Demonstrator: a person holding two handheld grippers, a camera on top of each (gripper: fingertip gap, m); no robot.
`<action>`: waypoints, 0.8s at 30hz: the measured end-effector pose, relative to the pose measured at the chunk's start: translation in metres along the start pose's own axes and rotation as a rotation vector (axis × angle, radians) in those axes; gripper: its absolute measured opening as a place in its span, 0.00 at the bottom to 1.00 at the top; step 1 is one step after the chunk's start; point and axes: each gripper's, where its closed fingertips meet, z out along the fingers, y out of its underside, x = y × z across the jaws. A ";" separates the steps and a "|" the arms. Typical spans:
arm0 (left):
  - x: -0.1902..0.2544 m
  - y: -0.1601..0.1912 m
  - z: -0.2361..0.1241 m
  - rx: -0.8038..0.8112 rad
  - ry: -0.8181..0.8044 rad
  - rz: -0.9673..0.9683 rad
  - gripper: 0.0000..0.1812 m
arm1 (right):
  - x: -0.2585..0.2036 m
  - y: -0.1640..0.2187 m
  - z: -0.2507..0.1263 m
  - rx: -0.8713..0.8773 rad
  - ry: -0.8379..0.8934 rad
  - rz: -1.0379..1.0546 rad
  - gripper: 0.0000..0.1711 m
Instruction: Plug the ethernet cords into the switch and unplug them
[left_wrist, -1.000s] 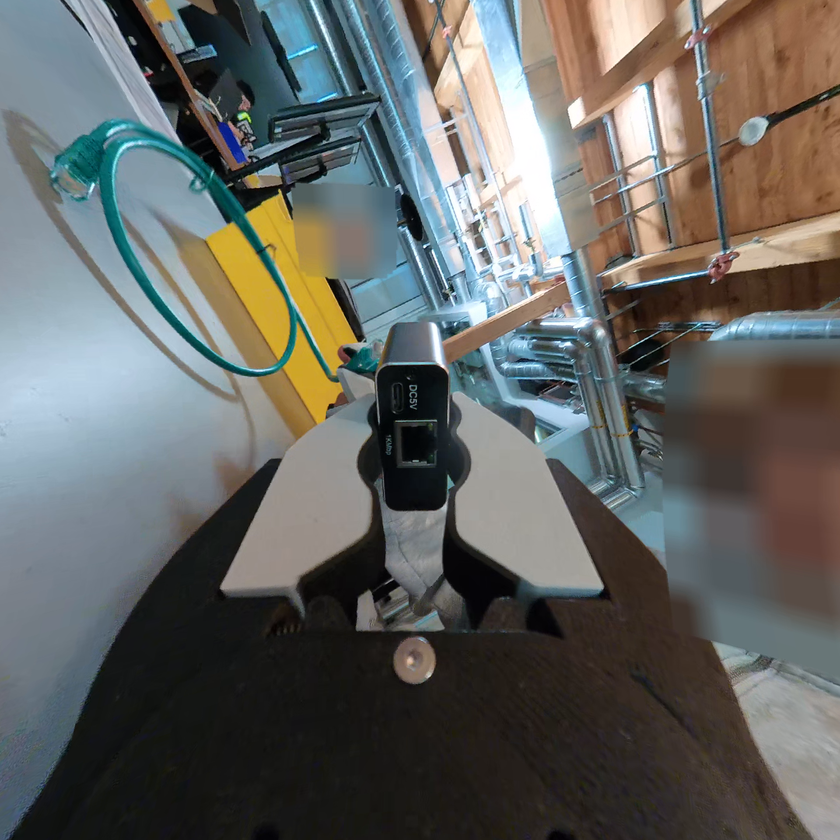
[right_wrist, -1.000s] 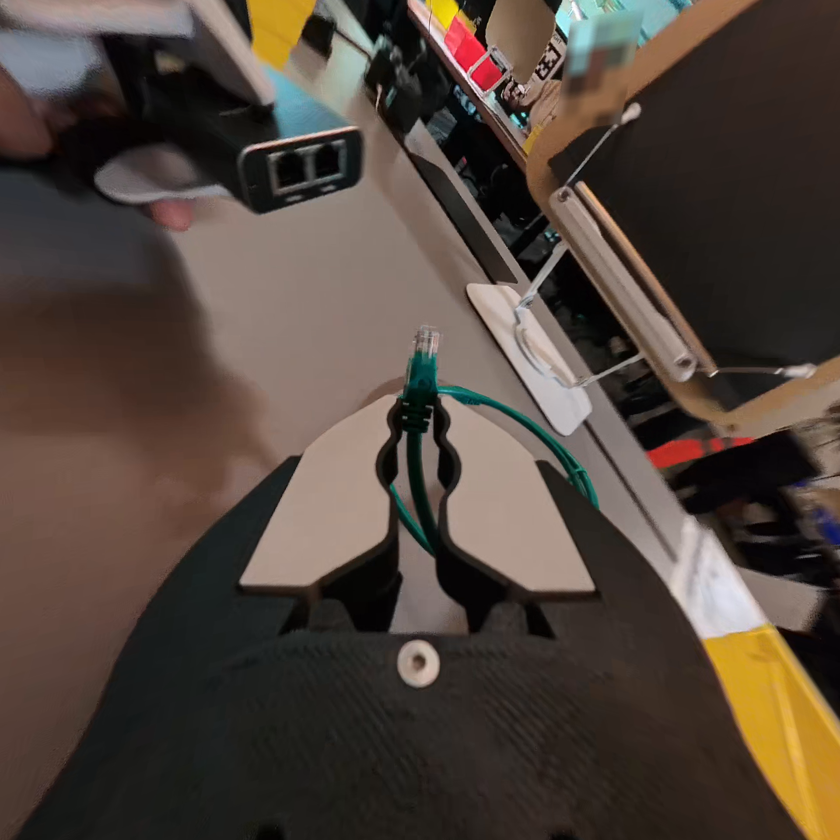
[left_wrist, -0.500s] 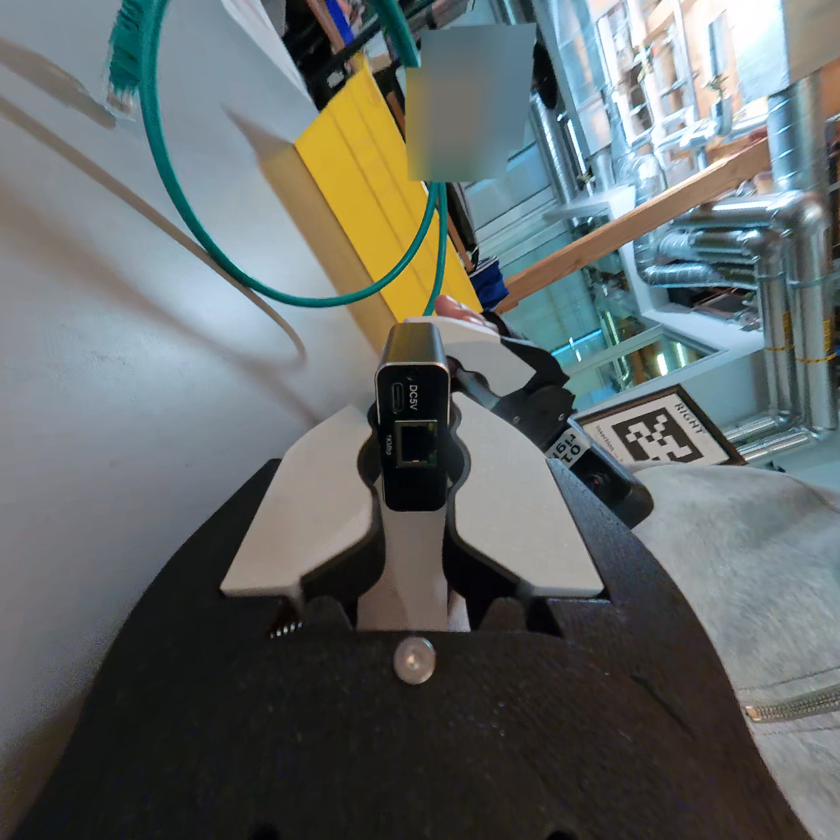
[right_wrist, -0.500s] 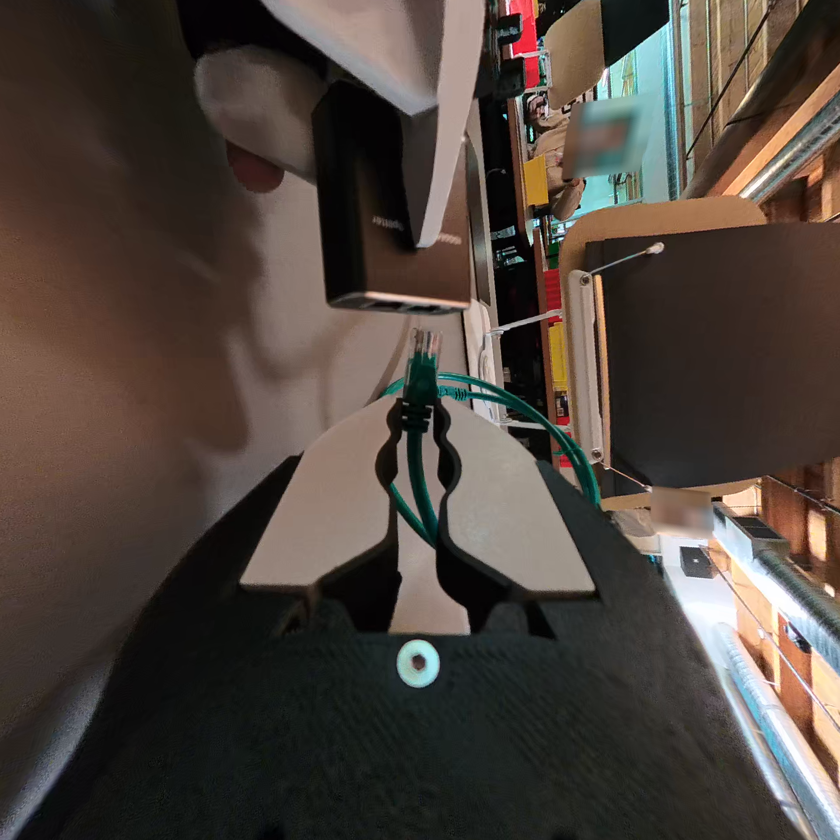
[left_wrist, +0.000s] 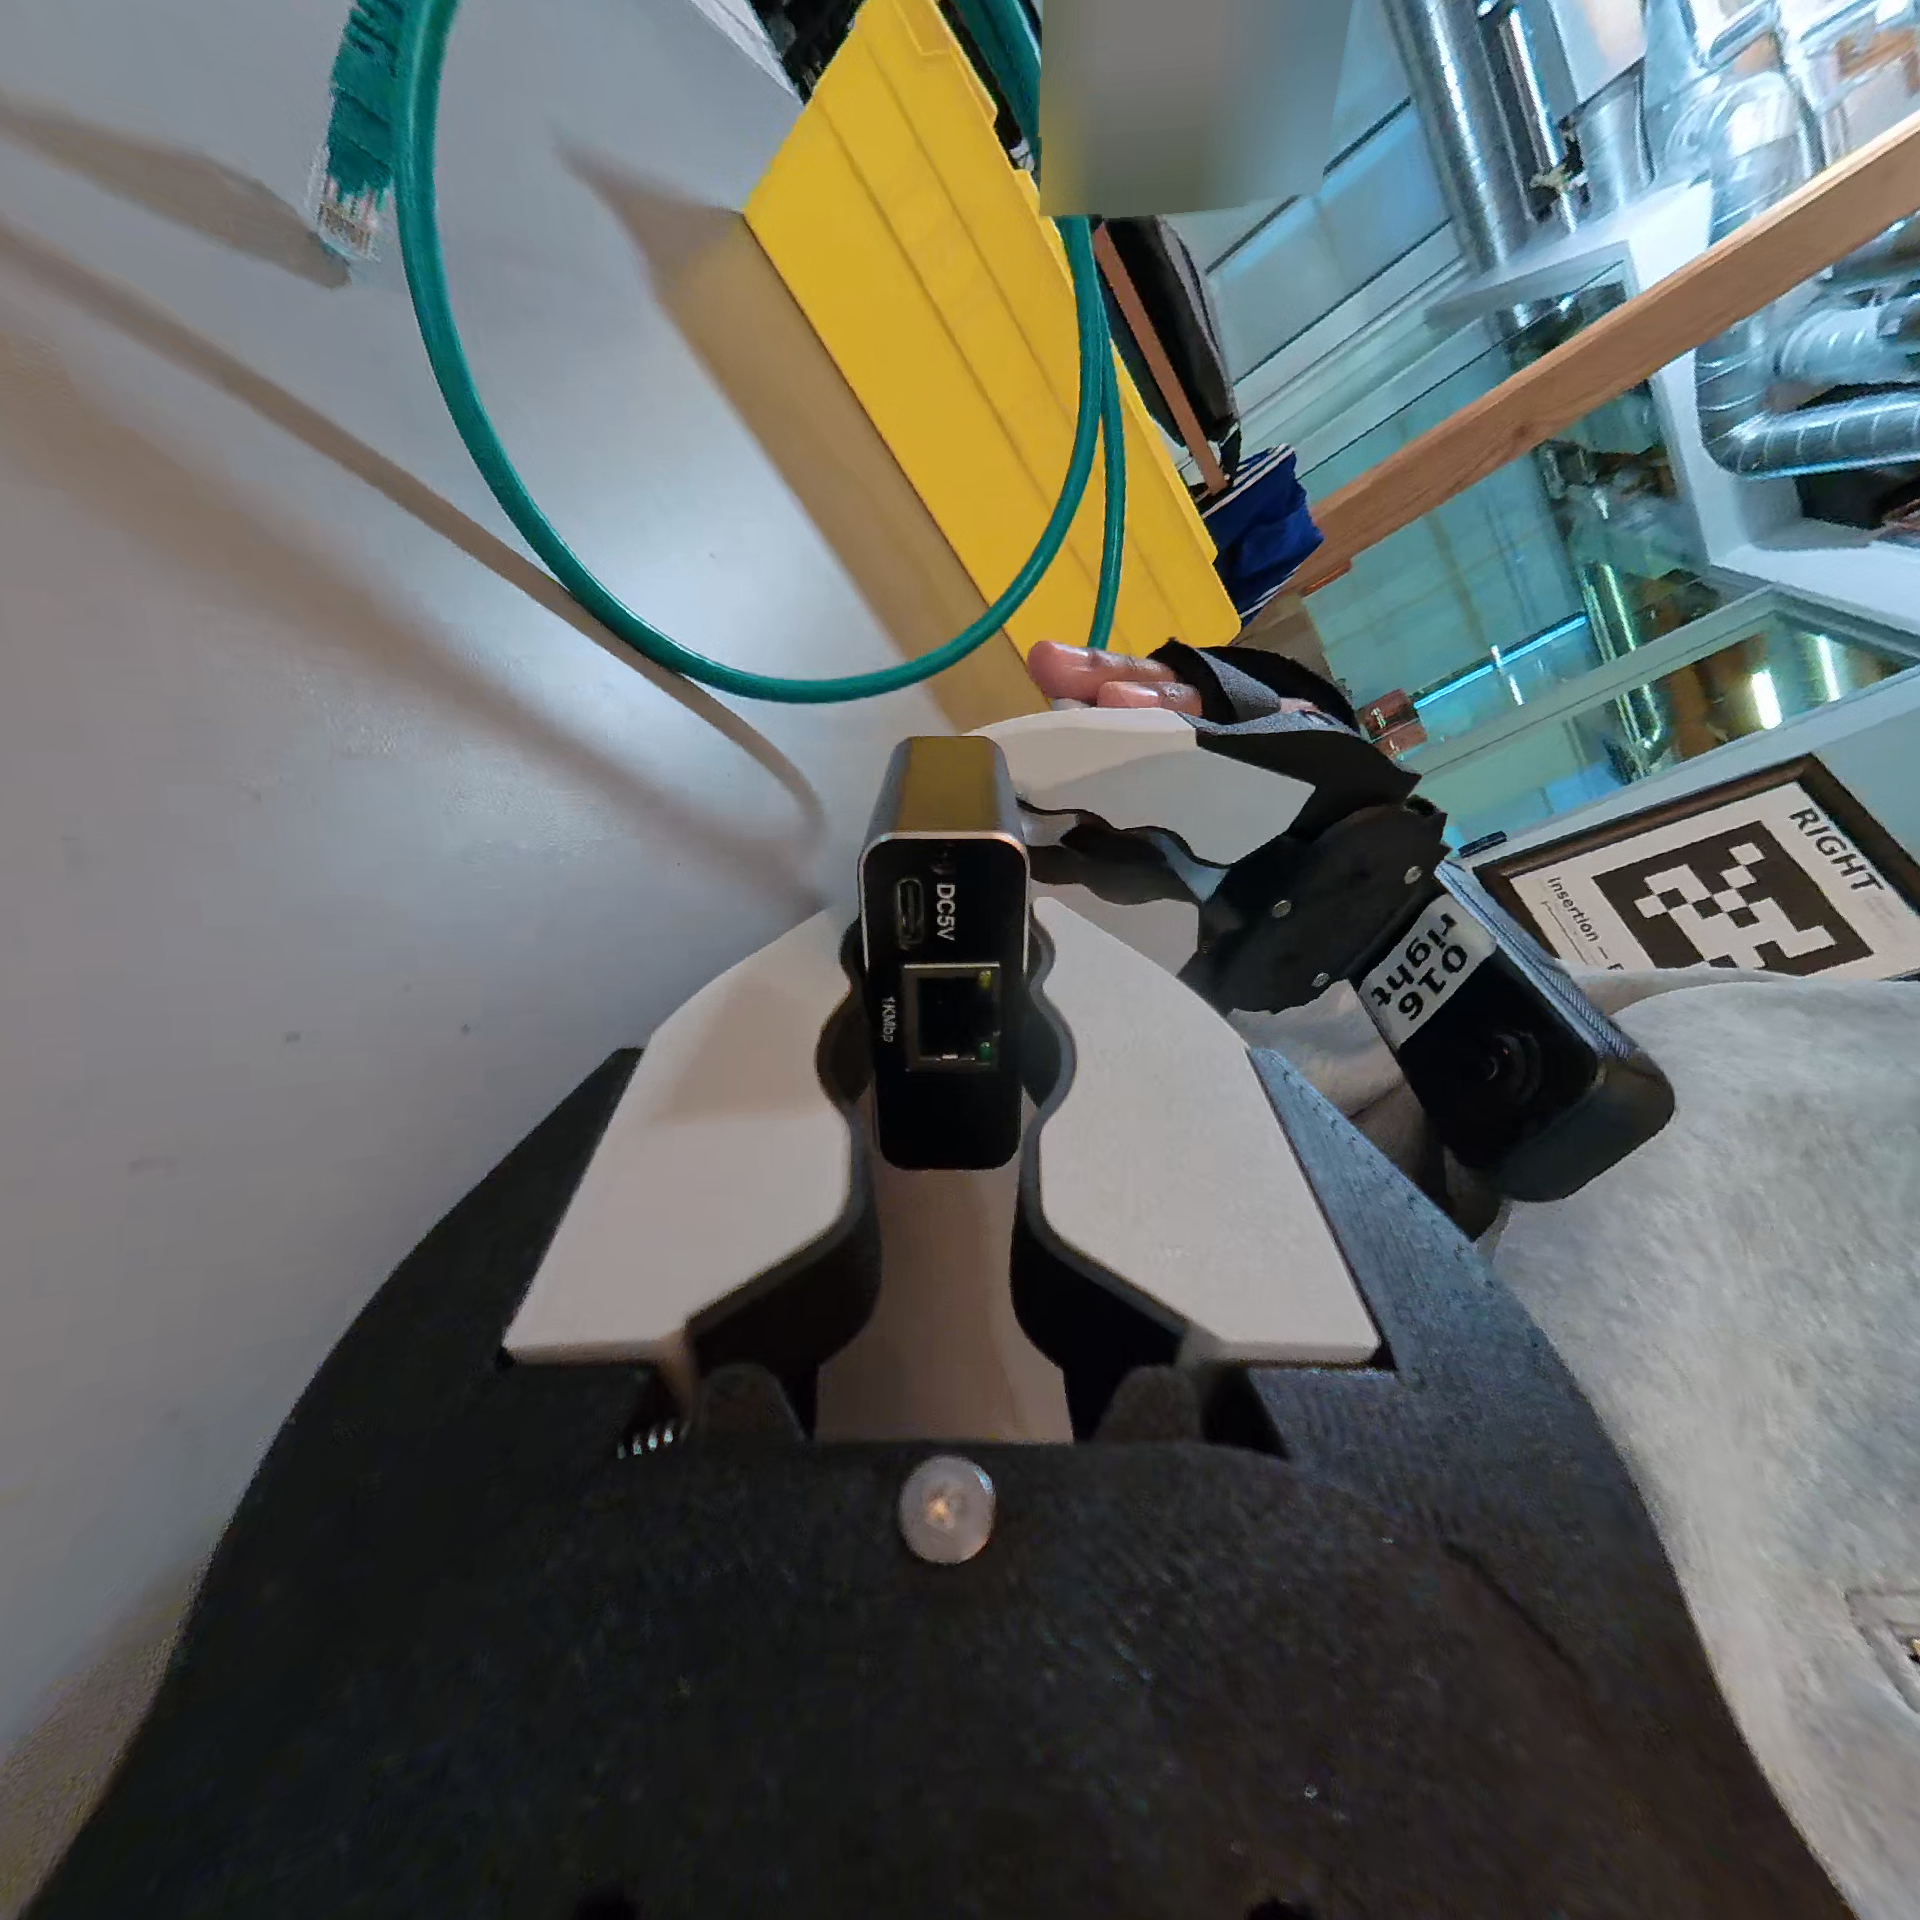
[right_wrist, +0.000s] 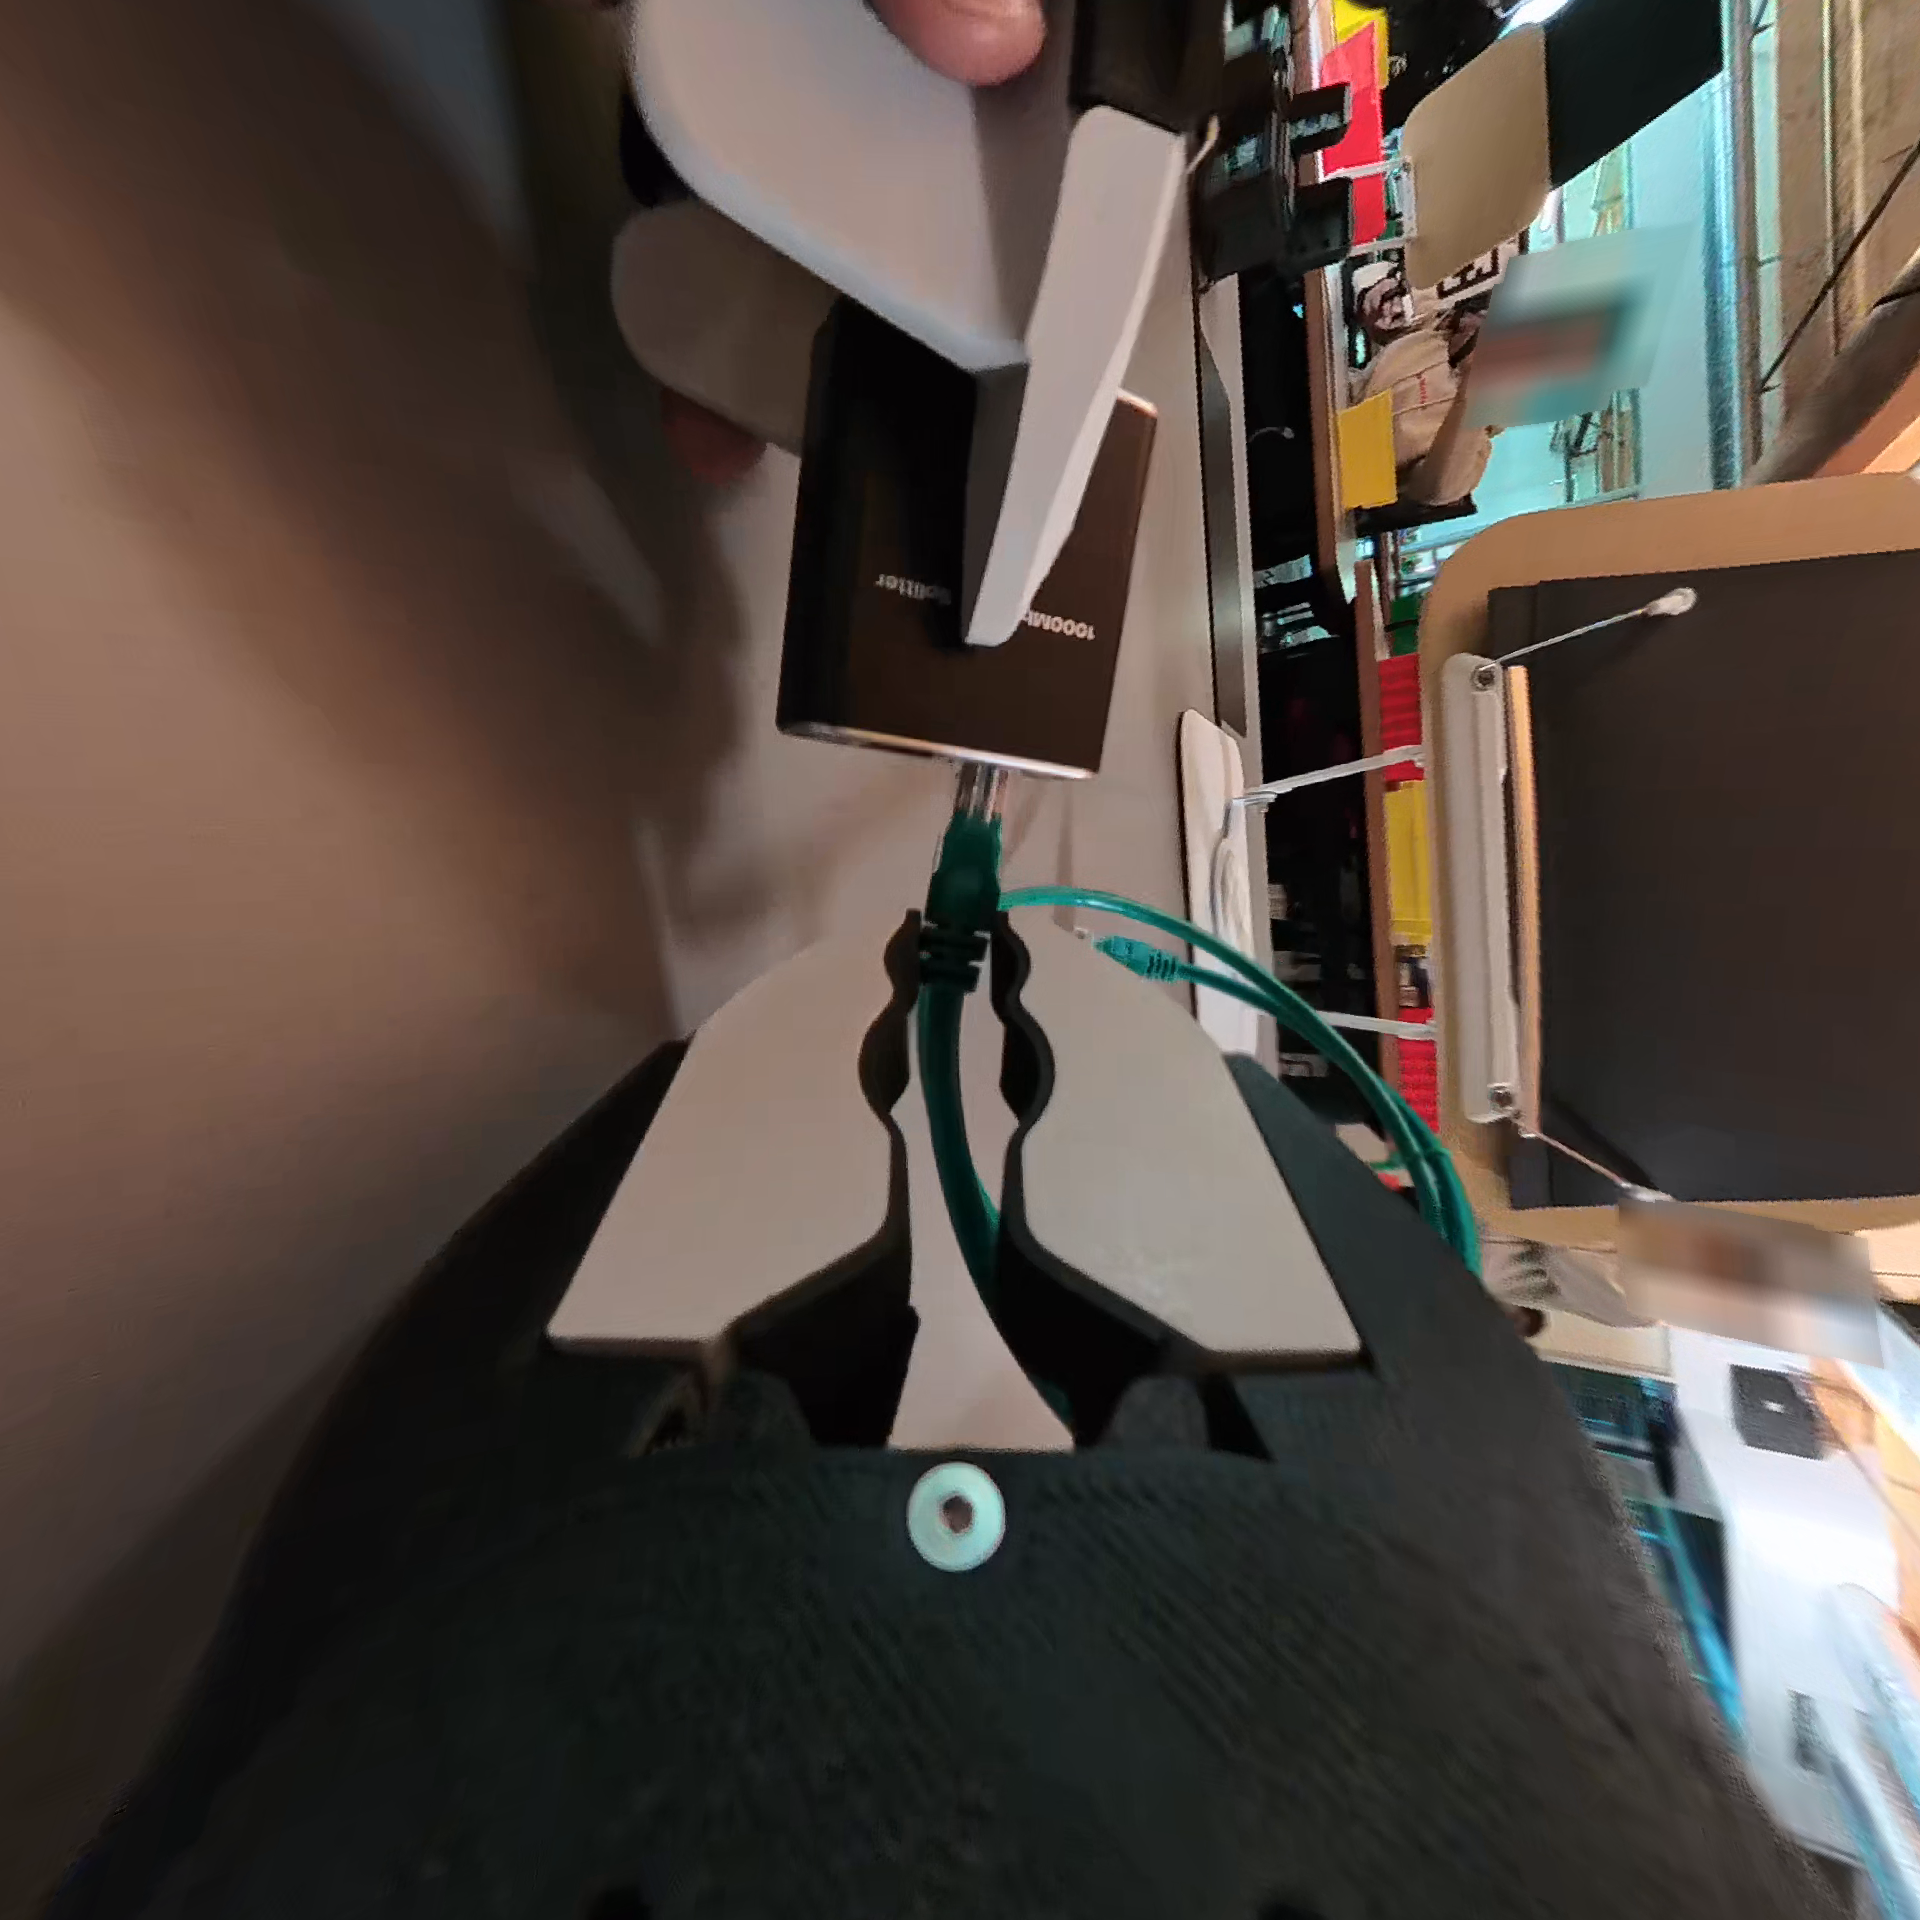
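Note:
My left gripper (left_wrist: 948, 966) is shut on the small black switch (left_wrist: 943, 997), its single-port end facing the camera. In the right wrist view the switch (right_wrist: 935, 582) hangs above, held by the left gripper's grey fingers (right_wrist: 894, 208). My right gripper (right_wrist: 961, 940) is shut on the boot of a green ethernet cord (right_wrist: 961, 883); its clear plug (right_wrist: 979, 795) has its tip in a port on the switch's lower face. The cord's other plug (left_wrist: 353, 166) lies loose on the grey table (left_wrist: 260, 831), also seen in the right wrist view (right_wrist: 1138, 956).
A yellow bin (left_wrist: 966, 364) stands at the table's far edge. The right gripper's body and camera (left_wrist: 1455, 997) sit just right of the switch in the left wrist view. A black chair (right_wrist: 1714, 883) and a white pad (right_wrist: 1216, 894) are on the right.
The switch and the right gripper have closed together: the plug tip, just short of the switch half a second ago, now sits in a port. One second ago they were far apart.

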 end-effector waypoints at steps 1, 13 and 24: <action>0.000 0.000 0.000 0.000 0.003 -0.001 0.12 | 0.000 -0.001 0.000 0.011 -0.014 0.030 0.07; 0.009 0.014 0.001 -0.106 0.033 0.099 0.12 | -0.012 -0.007 -0.015 0.175 -0.218 0.225 0.07; 0.017 0.017 0.002 -0.122 0.092 0.101 0.13 | -0.010 -0.017 -0.021 0.264 -0.294 0.374 0.07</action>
